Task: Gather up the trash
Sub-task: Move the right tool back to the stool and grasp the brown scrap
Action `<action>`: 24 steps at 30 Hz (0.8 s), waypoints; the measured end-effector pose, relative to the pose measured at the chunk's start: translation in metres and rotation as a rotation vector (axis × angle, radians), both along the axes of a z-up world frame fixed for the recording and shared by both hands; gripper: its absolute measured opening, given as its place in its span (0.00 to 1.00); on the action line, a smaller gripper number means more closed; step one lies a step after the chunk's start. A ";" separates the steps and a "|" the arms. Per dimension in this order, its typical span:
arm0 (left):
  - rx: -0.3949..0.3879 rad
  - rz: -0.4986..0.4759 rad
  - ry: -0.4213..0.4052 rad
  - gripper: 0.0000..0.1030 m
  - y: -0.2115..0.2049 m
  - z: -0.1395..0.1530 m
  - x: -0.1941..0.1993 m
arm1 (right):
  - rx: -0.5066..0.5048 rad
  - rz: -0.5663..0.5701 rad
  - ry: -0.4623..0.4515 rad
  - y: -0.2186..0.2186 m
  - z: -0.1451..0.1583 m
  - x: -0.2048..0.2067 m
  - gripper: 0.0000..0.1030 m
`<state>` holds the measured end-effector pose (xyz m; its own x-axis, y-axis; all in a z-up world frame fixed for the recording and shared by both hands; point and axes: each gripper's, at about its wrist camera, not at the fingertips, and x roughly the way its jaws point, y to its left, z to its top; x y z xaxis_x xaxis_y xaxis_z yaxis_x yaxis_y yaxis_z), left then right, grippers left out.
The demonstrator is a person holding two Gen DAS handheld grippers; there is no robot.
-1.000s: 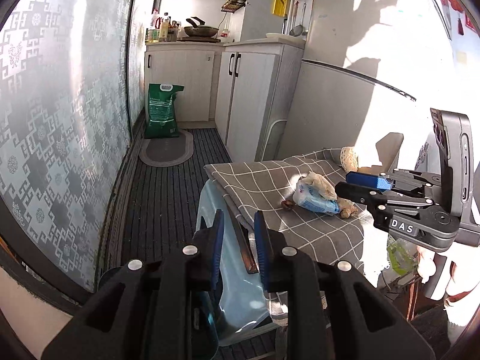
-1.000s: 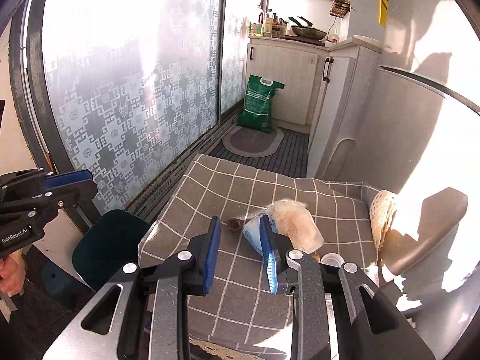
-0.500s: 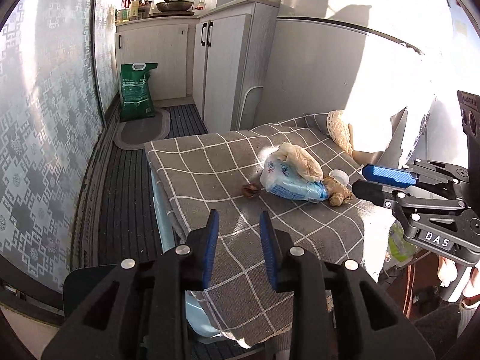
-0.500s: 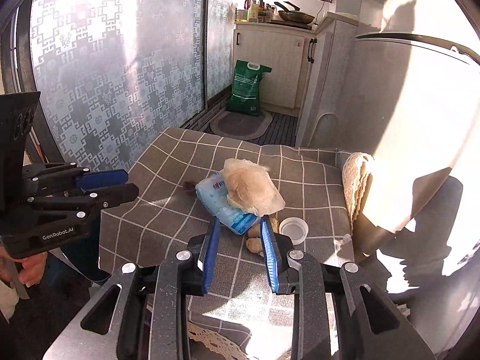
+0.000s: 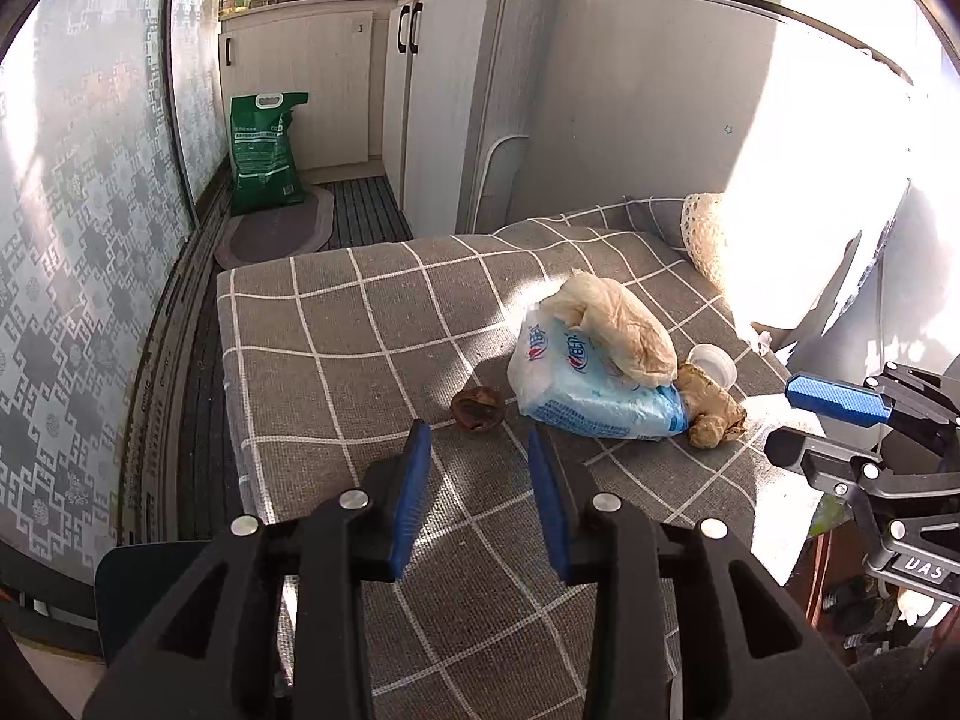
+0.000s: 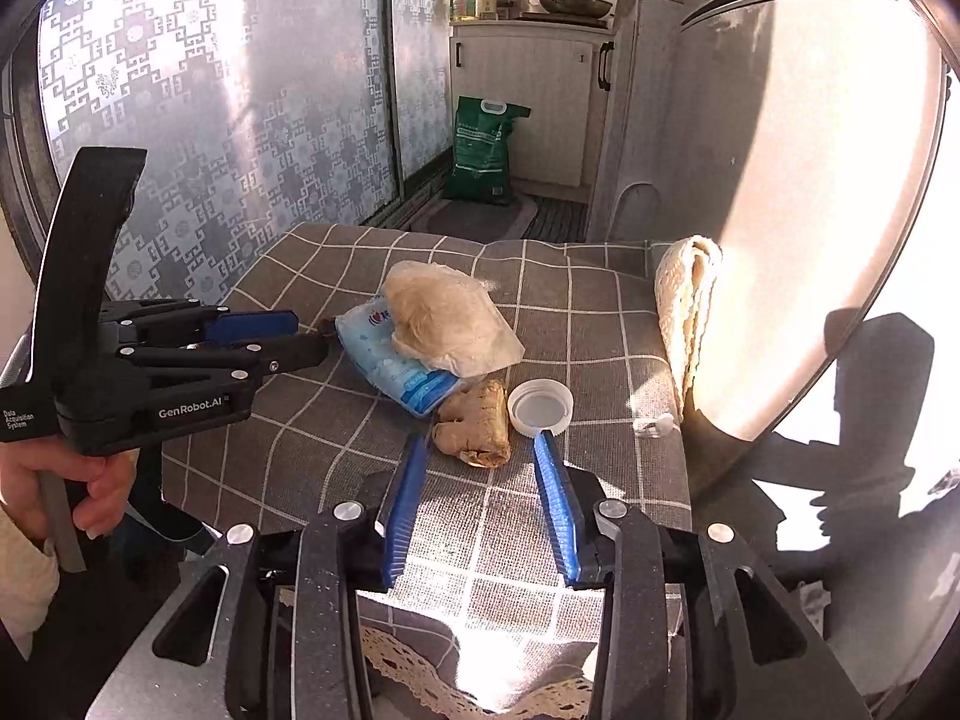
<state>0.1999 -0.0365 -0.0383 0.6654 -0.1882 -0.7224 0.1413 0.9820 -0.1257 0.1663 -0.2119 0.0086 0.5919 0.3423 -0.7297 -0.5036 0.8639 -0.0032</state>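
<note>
Now both grippers approach the trash pile on the checked tablecloth [image 5: 336, 324].

Left gripper [image 5: 477, 438]: jaws opening, nothing between them, the dark shell scrap [image 5: 477, 410] just beyond its tips.

Right gripper [image 6: 483, 447]: jaws opening, empty, the ginger piece [image 6: 474, 423] just ahead of the gap.

Judgement: centre each item between the pads before closing, and stay off the cloth.

The blue tissue pack [image 6: 390, 360] lies centre with a crumpled plastic bag [image 6: 447, 324] on top; white lid [image 6: 540, 407] right of the ginger. No bin visible.
</note>
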 end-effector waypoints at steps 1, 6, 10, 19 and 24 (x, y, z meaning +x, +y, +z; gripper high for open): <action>0.000 0.006 0.000 0.36 0.000 -0.001 0.002 | 0.003 0.000 0.005 -0.001 0.000 0.001 0.37; -0.008 0.027 0.003 0.34 0.001 0.000 0.012 | 0.009 0.009 0.028 -0.004 -0.005 0.002 0.38; 0.007 0.026 0.006 0.29 -0.004 -0.001 0.016 | 0.013 0.018 0.039 -0.003 -0.006 0.003 0.41; 0.033 0.011 -0.004 0.21 -0.009 0.000 0.011 | -0.017 0.023 0.054 0.012 -0.016 0.012 0.42; 0.013 0.001 -0.031 0.21 -0.006 0.011 -0.002 | -0.041 0.011 0.051 0.018 -0.023 0.019 0.42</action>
